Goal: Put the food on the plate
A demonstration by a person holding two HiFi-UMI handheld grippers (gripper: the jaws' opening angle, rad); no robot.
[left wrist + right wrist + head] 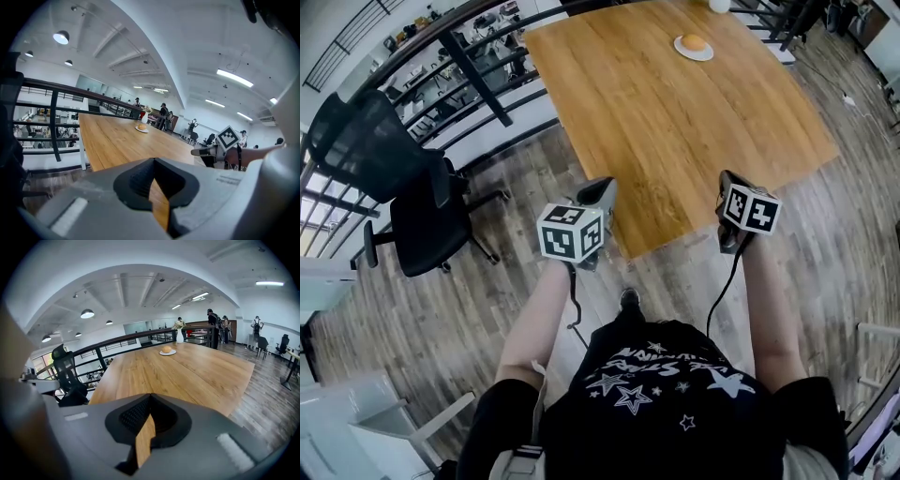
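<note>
The food, a round golden bun (695, 42), sits on a small white plate (679, 50) at the top of the head view, right of centre, near the far end of the long wooden table (675, 141). In my right gripper view the same bun (167, 349) shows small, just above the middle of the frame, with a white vase (179, 336) close behind it. In my left gripper view it is a speck at the centre (141, 126).

From here the bun looks as if it lies on the plate already, and I see no other food on the table, so I judge the placing done or not under way.

My left gripper (602, 190) and my right gripper (727, 178) hover at the near edge of the table, in the middle of the head view, well apart from the plate. Both pairs of jaws are closed tip to tip with nothing between them; only a strip of tabletop shows behind the closed jaws.

If the bun does need shifting, I judge that the thing to do well is to get close first, part the jaws before reaching in, come at the bun from the side above the plate's rim, and squeeze lightly, since bread would likely dent.

A black office chair (394, 169) stands at the left of the head view beside a dark railing (478, 70).
</note>
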